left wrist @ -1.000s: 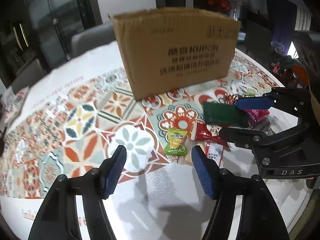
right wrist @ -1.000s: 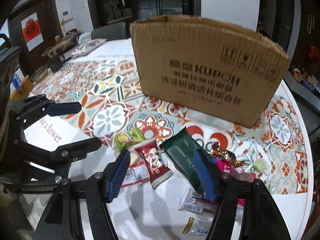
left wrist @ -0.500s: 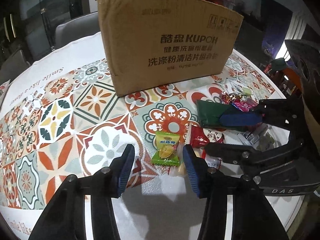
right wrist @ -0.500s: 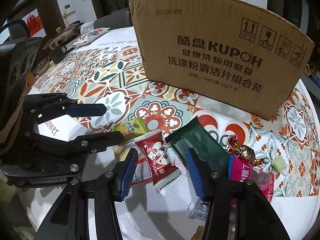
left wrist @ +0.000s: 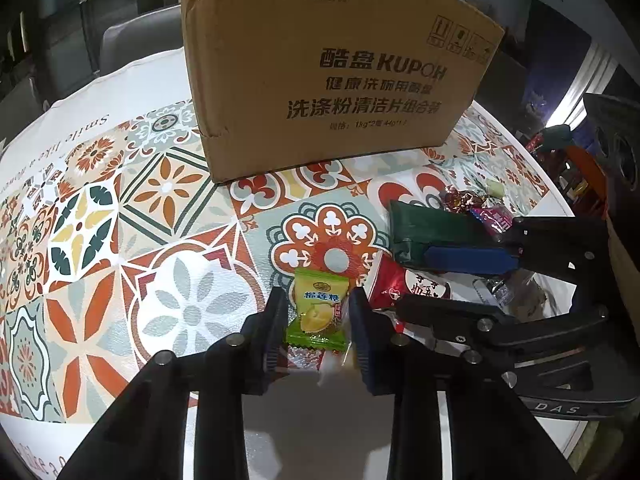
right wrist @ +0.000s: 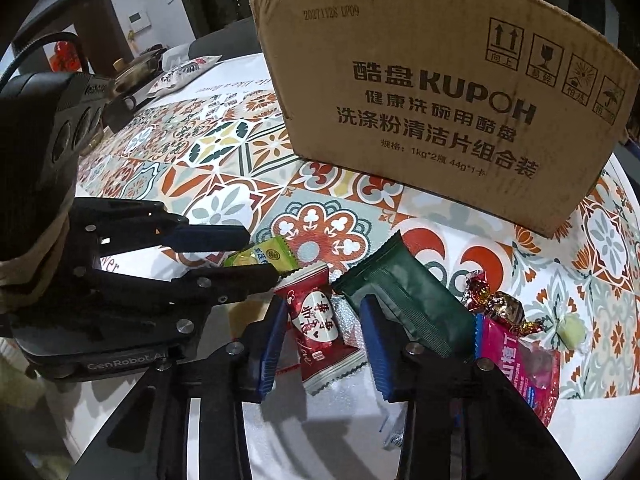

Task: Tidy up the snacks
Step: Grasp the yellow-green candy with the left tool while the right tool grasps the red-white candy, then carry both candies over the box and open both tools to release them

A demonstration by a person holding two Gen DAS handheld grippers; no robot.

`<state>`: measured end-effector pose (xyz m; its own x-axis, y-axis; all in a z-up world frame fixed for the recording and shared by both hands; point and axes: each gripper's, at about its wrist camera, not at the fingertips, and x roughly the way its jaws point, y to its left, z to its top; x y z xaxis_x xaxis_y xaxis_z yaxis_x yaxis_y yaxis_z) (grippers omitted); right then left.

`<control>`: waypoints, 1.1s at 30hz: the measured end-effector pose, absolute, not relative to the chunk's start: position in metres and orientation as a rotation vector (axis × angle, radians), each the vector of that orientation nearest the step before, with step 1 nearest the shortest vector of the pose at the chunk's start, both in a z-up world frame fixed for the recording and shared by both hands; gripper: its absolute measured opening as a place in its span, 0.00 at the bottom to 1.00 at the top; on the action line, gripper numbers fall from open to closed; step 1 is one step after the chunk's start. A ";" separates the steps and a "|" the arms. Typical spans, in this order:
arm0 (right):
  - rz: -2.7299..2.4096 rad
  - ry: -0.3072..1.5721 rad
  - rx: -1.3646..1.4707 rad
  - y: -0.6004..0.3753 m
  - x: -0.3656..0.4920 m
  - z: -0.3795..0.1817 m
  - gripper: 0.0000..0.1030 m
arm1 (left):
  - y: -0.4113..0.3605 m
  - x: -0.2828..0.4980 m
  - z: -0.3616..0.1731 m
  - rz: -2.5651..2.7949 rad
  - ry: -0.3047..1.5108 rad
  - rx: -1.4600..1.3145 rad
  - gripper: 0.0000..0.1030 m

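My left gripper [left wrist: 316, 320] points down at the patterned tablecloth [left wrist: 168, 208], its jaws closing around a green durian candy [left wrist: 318, 312] that lies flat between the pads; I cannot tell whether they press it yet. My right gripper [right wrist: 324, 332] sits just beside it, jaws closing on either side of a red candy packet [right wrist: 320, 328], with small gaps visible at both pads. A dark green pouch [right wrist: 404, 300], a pink packet [right wrist: 516, 364] and foil-wrapped sweets [right wrist: 496, 304] lie touching to the right. The open KUPOH cardboard box [right wrist: 432, 112] stands behind the pile.
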<state>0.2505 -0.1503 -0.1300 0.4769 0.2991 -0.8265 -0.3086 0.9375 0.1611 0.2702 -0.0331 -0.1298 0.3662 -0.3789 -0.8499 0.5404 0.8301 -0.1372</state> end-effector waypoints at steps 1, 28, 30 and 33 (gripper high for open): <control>0.374 1.008 -0.008 -0.150 0.250 -0.130 0.36 | -0.034 0.270 -0.130 -0.591 1.040 0.182 0.26; 0.369 0.968 0.043 -0.155 0.234 -0.113 0.22 | -0.027 0.243 -0.091 -0.488 0.948 0.179 0.23; 0.368 0.955 0.050 -0.157 0.231 -0.108 0.22 | -0.027 0.239 -0.084 -0.491 0.932 0.175 0.23; 0.362 0.931 0.055 -0.160 0.226 -0.097 0.22 | -0.029 0.233 -0.071 -0.490 0.899 0.170 0.23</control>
<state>0.2259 -0.1600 -0.0969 0.5413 0.3278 -0.7743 -0.2811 0.9384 0.2008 0.2332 -0.0289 -0.0706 0.5211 -0.3366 -0.7844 0.4764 0.8772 -0.0599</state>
